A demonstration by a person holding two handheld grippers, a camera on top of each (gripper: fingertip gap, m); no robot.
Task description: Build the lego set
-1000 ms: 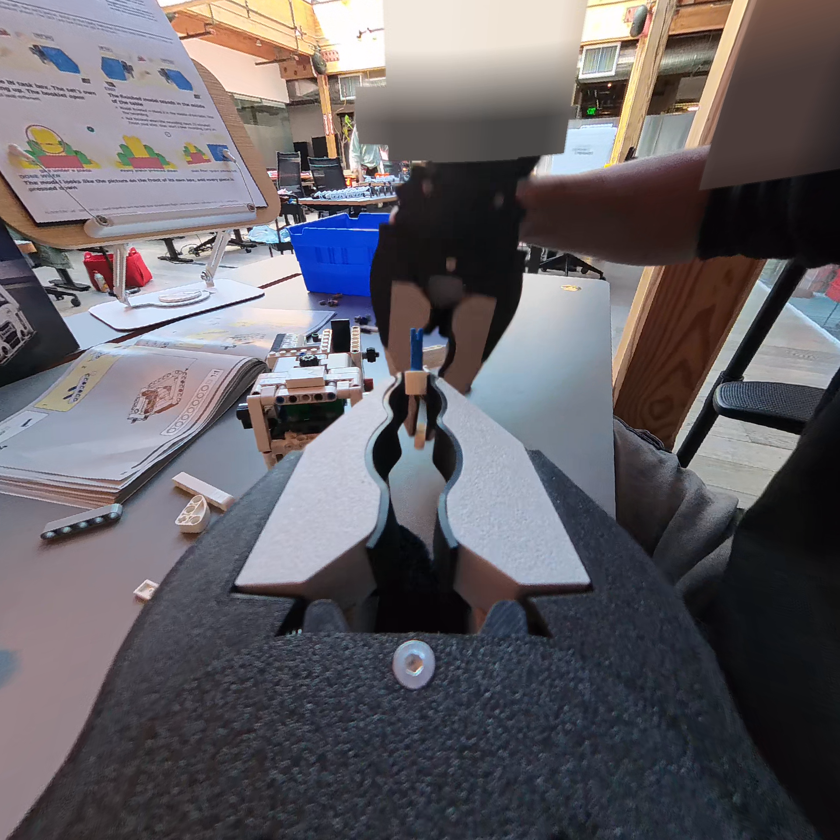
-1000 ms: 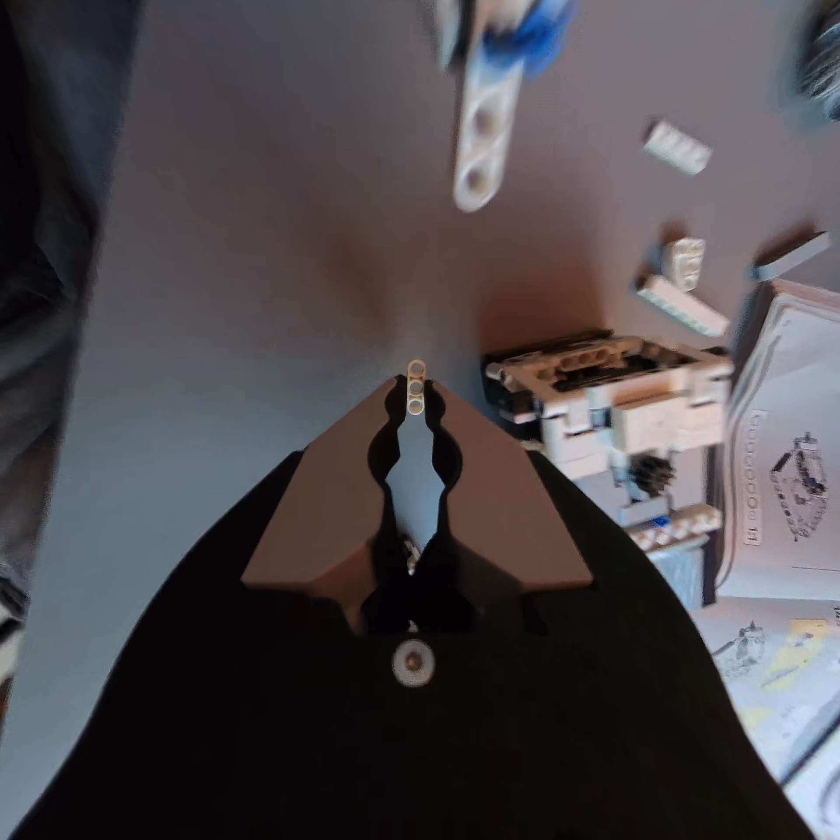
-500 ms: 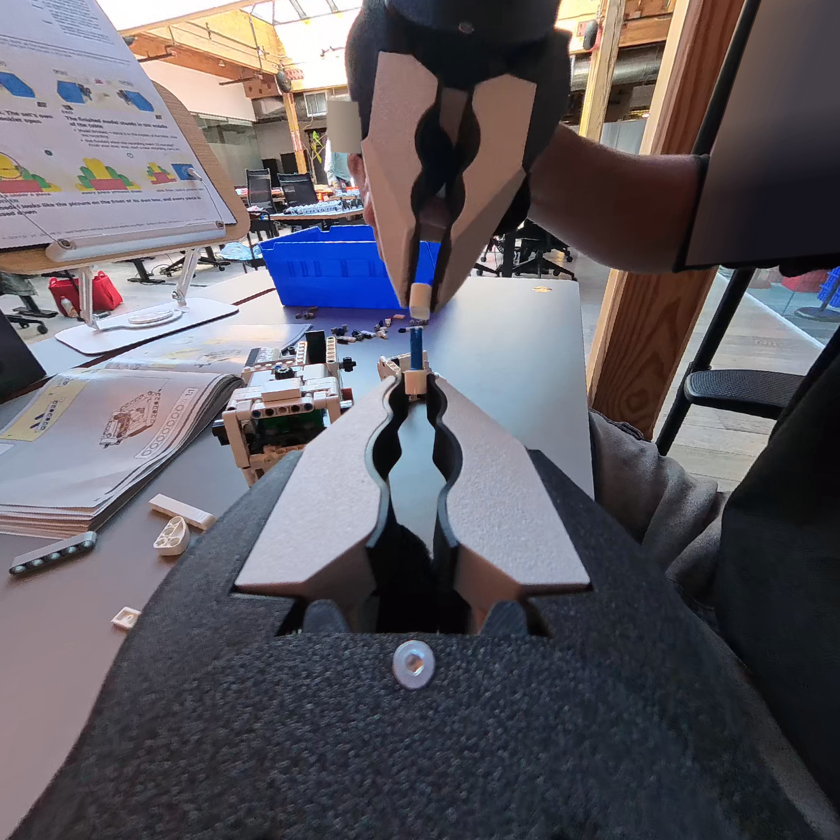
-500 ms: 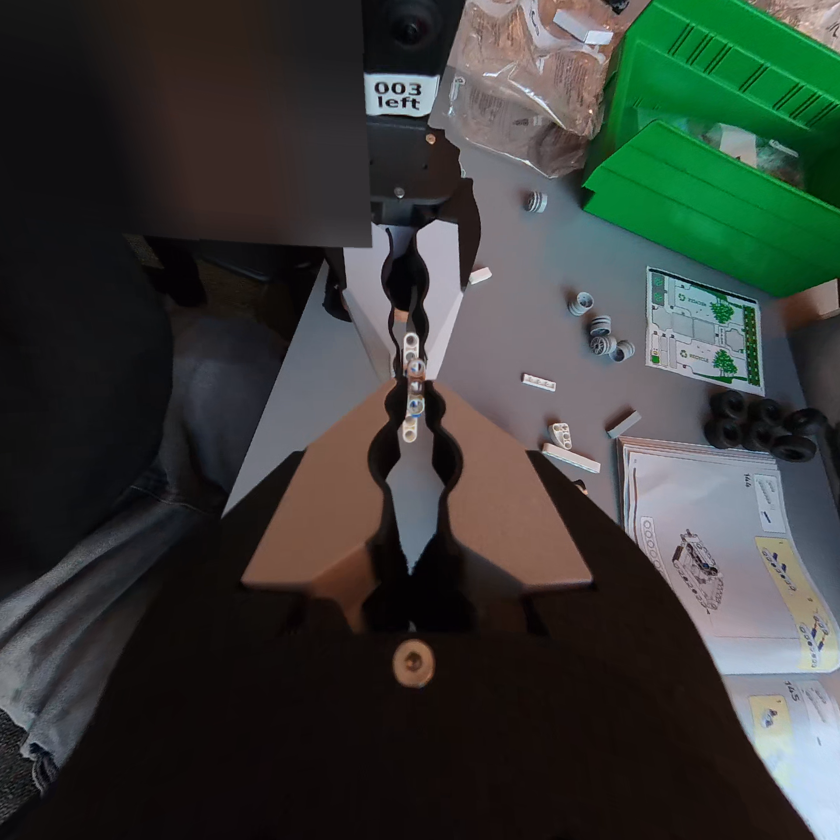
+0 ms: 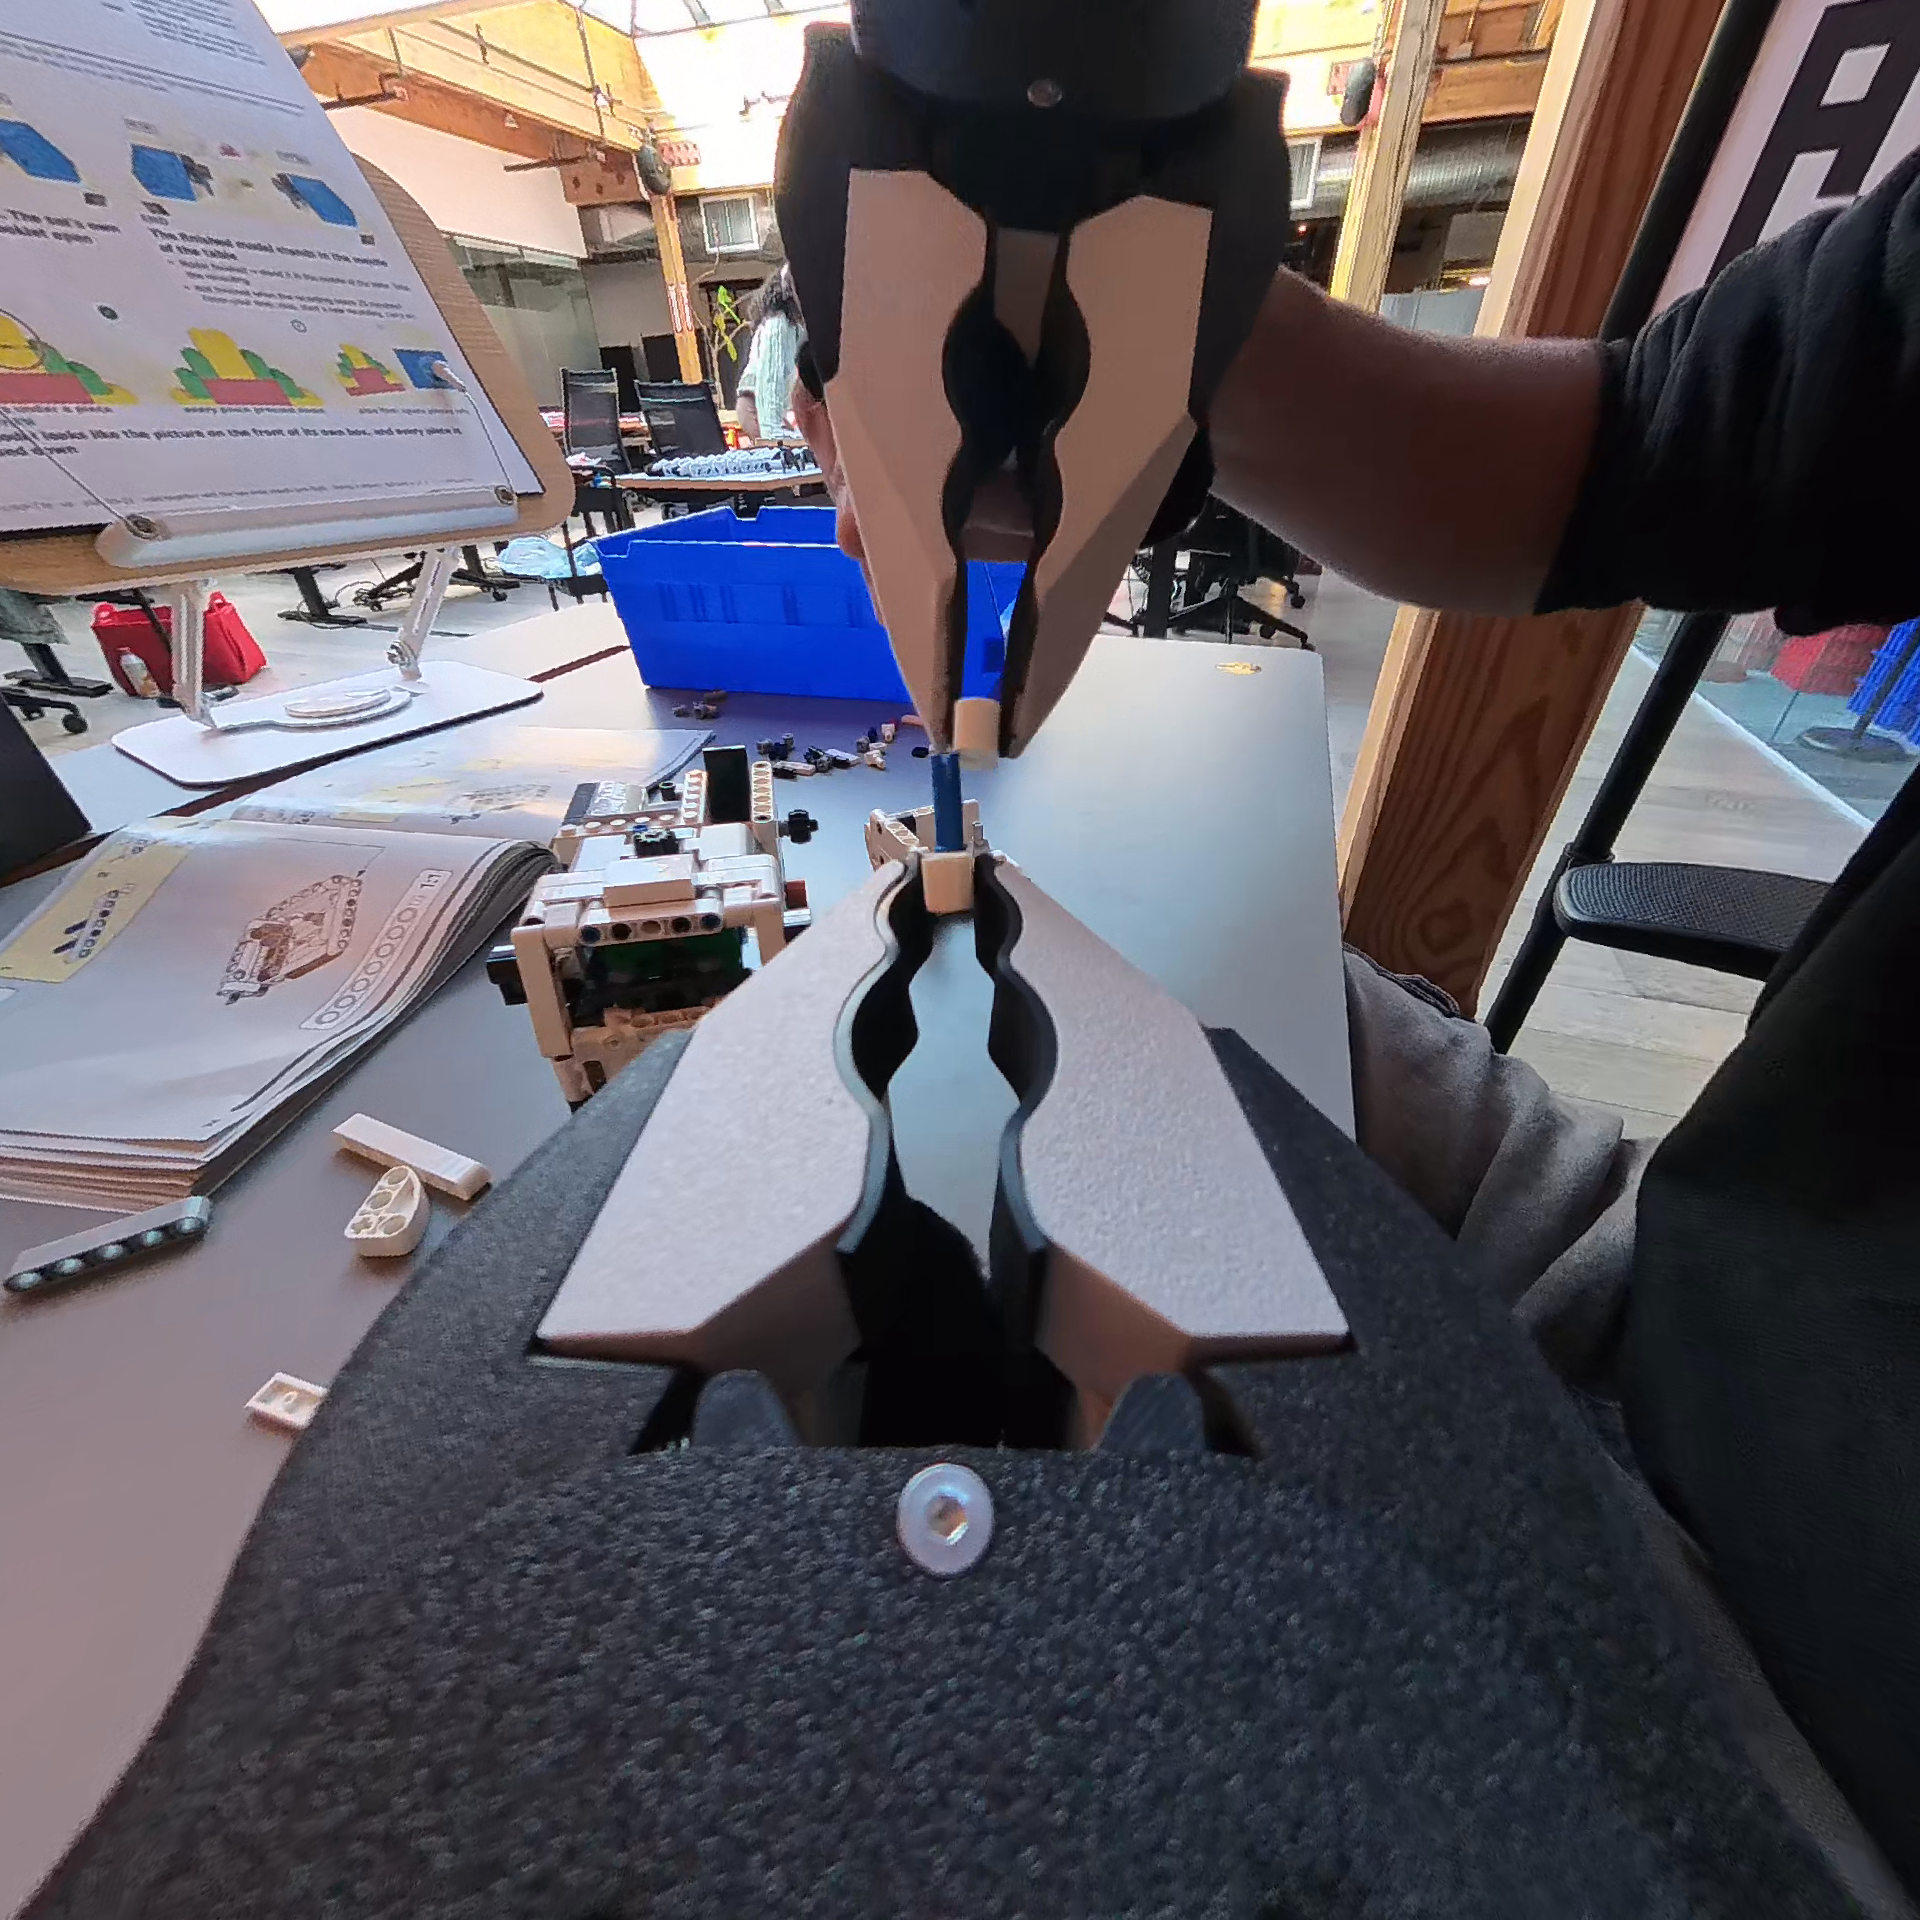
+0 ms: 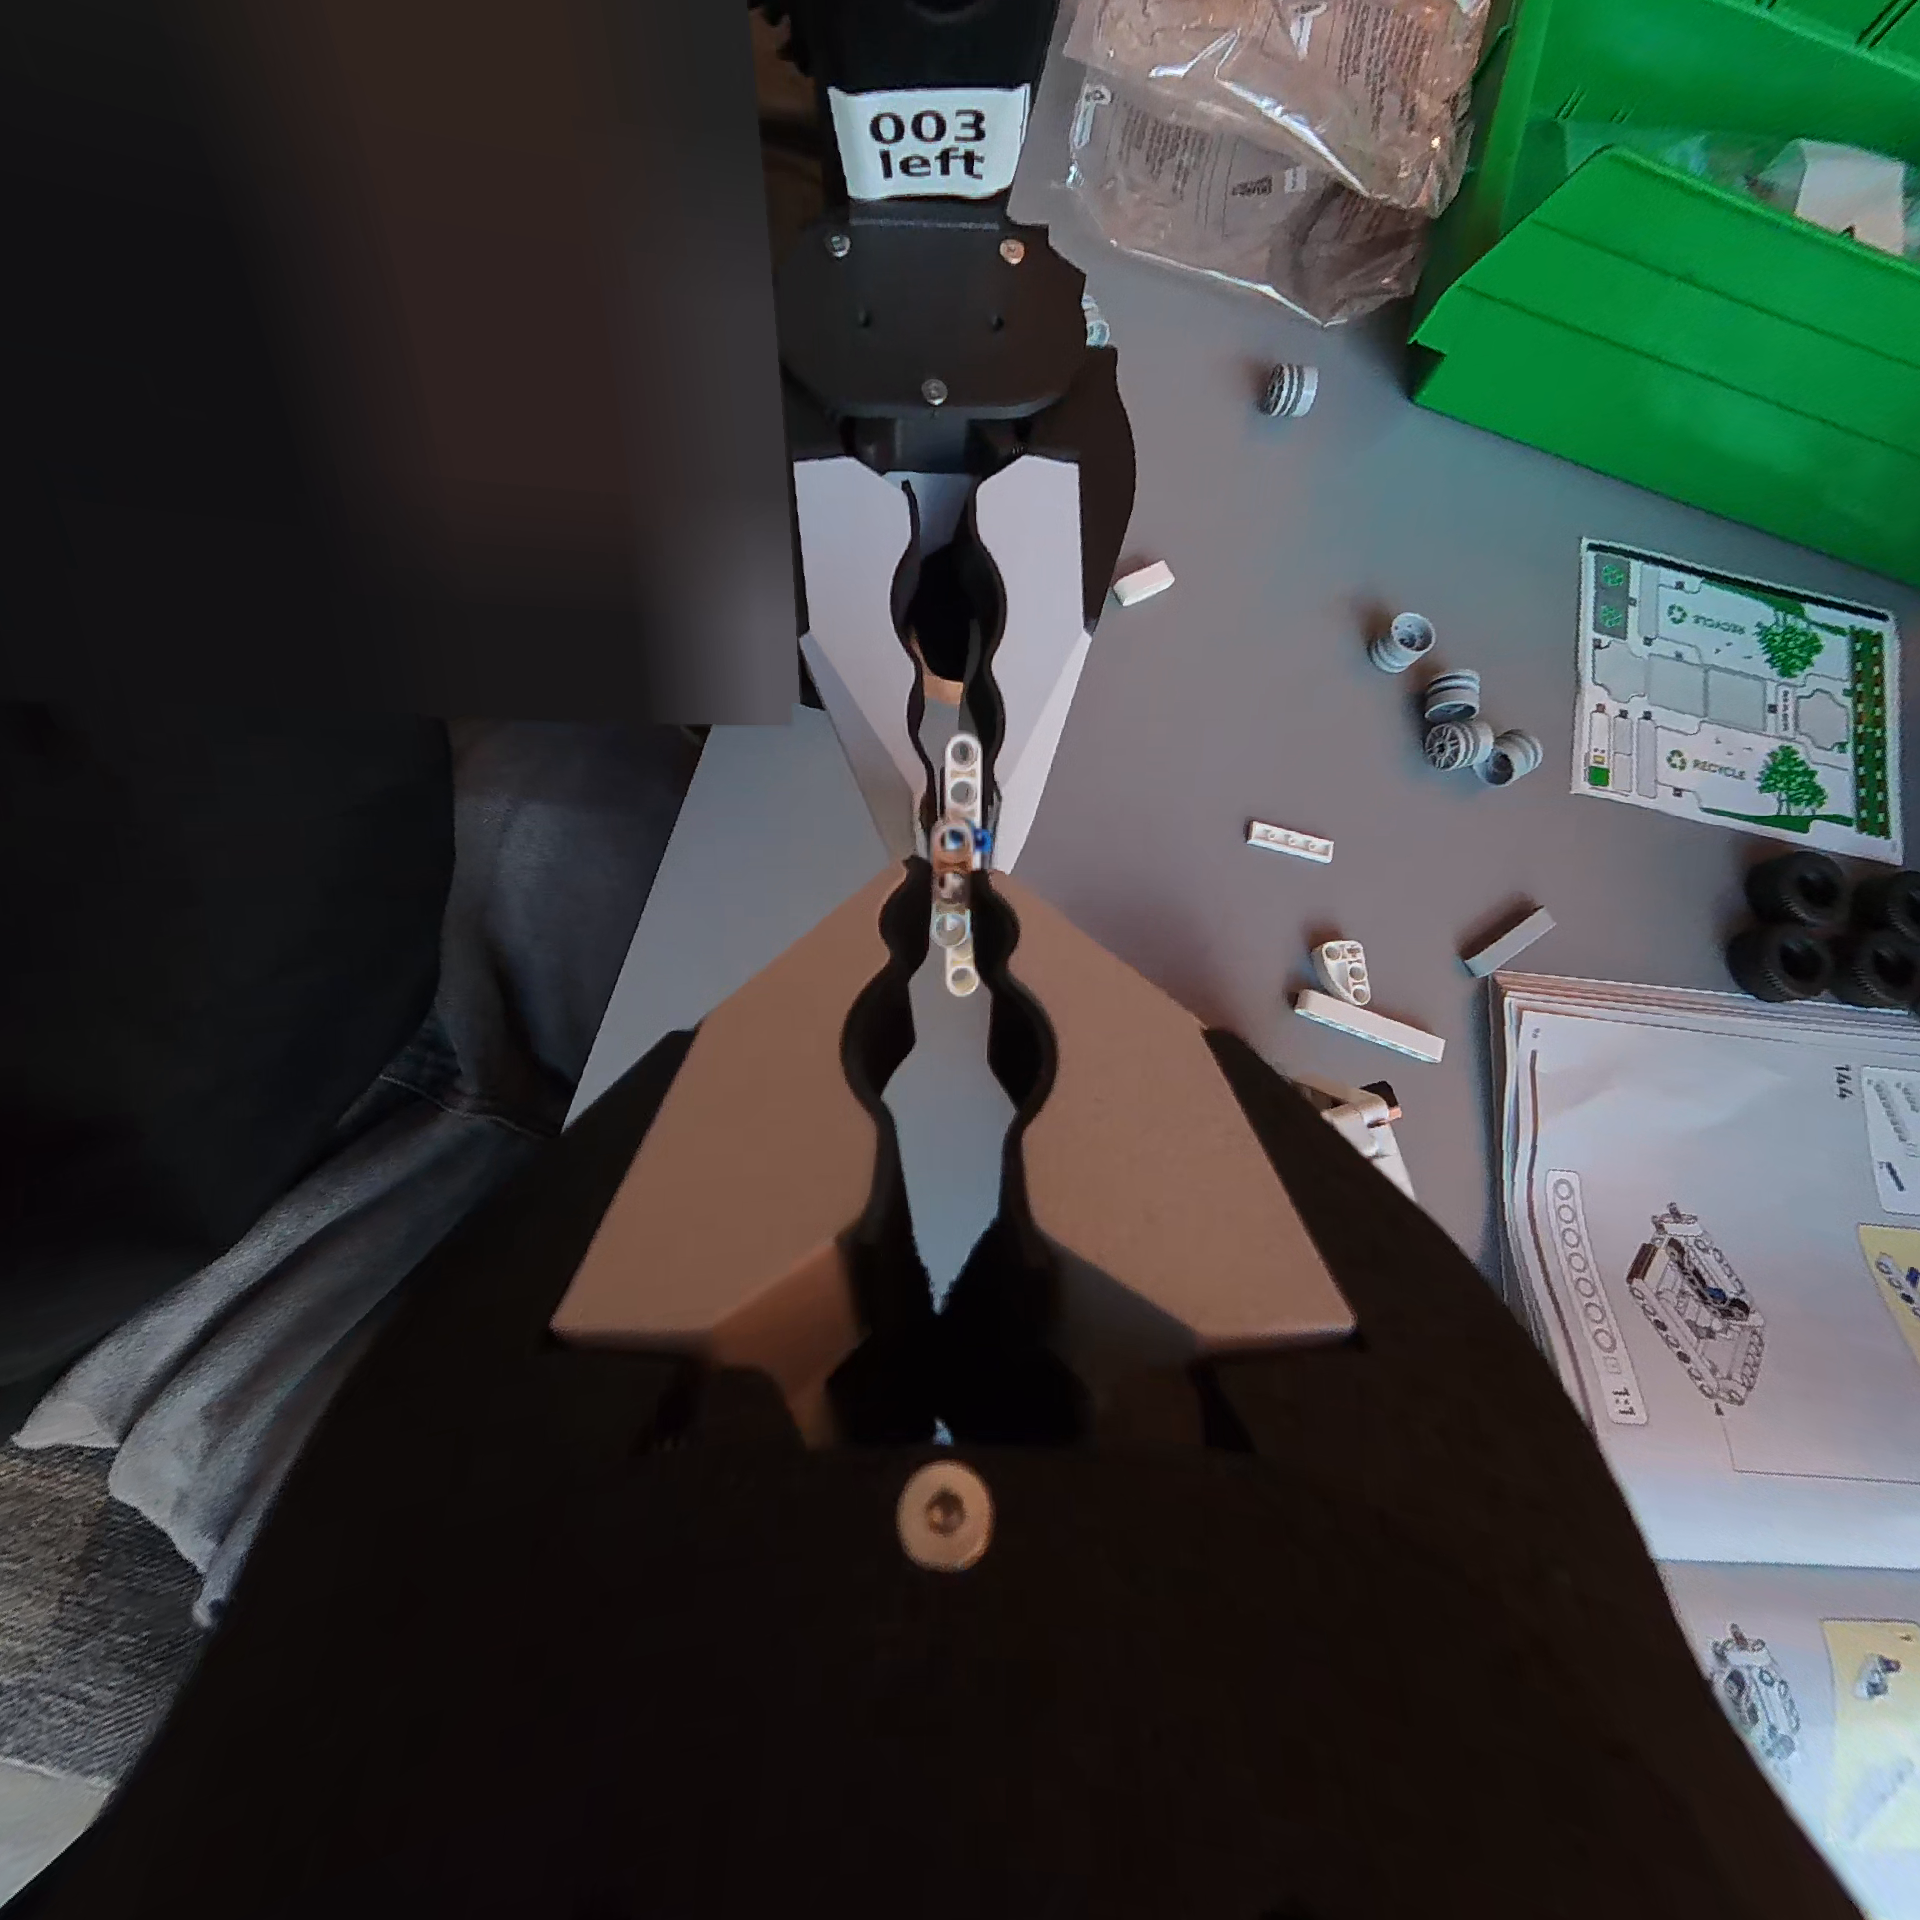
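Note:
My left gripper (image 5: 948,883) is shut on a small white beam (image 5: 948,881) with a blue axle (image 5: 945,805) standing up out of it. My right gripper (image 5: 971,732) points down from above and is shut on a small white piece (image 5: 977,727), which sits right at the axle's top. In the right wrist view my right gripper (image 6: 951,883) meets the left gripper (image 6: 956,821) tip to tip, with the white holed beam (image 6: 958,951) and a blue spot of the axle (image 6: 979,837) between them. The part-built white model (image 5: 655,925) stands on the table to the left.
An open instruction book (image 5: 208,987) lies left of the model, with loose white pieces (image 5: 410,1153) in front. A blue bin (image 5: 769,603) and a page stand (image 5: 260,312) are at the back. Green bins (image 6: 1683,260), grey hubs (image 6: 1455,717), black tyres (image 6: 1829,925) and a sticker sheet (image 6: 1735,717) also lie about. Left and right tips are no more than a few centimetres apart.
My right gripper swung up from facing the table to point down over the left gripper, then came lower until its piece reached the blue axle. The left gripper stayed nearly still.

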